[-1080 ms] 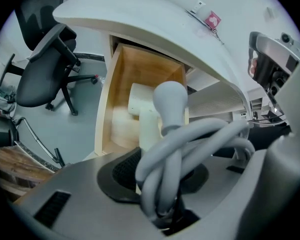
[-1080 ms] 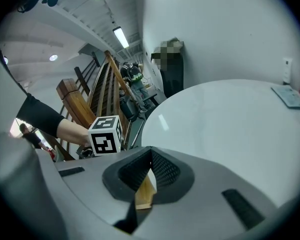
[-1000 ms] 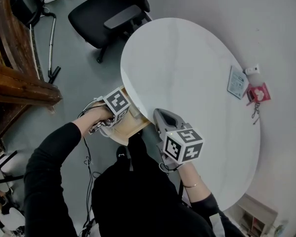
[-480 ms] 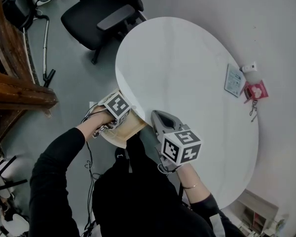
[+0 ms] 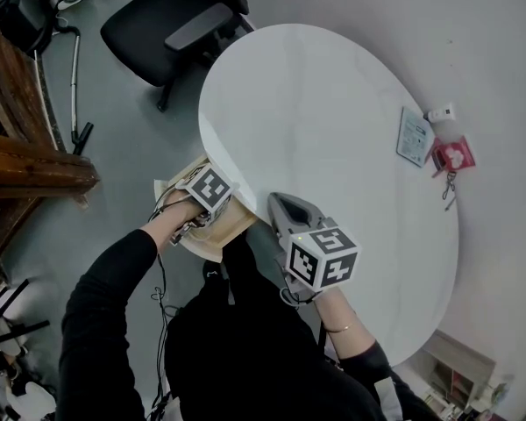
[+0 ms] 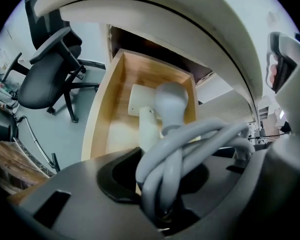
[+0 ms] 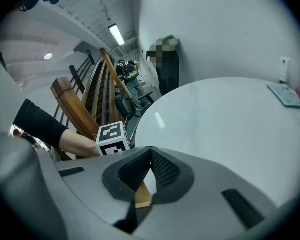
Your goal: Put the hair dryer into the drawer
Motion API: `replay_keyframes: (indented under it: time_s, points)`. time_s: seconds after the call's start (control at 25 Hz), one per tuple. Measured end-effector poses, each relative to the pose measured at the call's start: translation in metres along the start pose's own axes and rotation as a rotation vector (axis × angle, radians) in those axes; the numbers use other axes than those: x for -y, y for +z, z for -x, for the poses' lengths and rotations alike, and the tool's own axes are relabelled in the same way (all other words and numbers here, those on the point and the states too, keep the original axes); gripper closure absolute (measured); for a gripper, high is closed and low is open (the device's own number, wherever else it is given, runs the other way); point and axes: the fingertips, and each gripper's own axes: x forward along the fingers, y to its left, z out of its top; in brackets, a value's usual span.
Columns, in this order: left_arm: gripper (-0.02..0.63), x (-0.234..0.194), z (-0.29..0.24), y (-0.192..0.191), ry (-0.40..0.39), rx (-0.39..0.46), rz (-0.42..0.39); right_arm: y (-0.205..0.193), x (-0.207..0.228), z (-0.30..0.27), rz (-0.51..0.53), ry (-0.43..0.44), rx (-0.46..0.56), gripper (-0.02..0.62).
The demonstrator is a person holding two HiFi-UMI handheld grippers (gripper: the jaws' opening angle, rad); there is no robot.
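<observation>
The hair dryer [image 6: 171, 100], pale grey with its cord [image 6: 190, 144] coiled in loops, hangs head-down over the open wooden drawer [image 6: 102, 109]. My left gripper [image 6: 165, 180] is shut on the coiled cord and handle. In the head view the left gripper [image 5: 210, 202] sits over the drawer [image 5: 203, 242], which sticks out from under the white oval table [image 5: 333, 121]; the dryer is hidden there. My right gripper [image 5: 282, 203] rests at the table's near edge beside the drawer, and its jaws meet with nothing between them [image 7: 150, 171].
A black office chair [image 5: 171, 16] stands beyond the drawer on the grey floor. At the table's far right lie a pale card [image 5: 415, 136], a red packet [image 5: 454, 154] and a small white bottle [image 5: 438, 112]. A dark wooden stair rail [image 5: 35, 160] runs along the left.
My left gripper with the hair dryer has sunk slightly over the drawer. The right gripper has stayed where it was.
</observation>
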Motion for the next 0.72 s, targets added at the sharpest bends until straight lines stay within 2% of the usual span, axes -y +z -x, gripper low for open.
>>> replay_keyframes:
  time_s: [0.72]
  points:
    - [0.451, -0.003, -0.018, -0.002, 0.021, 0.039, 0.000, -0.006, 0.003, 0.000, -0.011, 0.000, -0.014, 0.592]
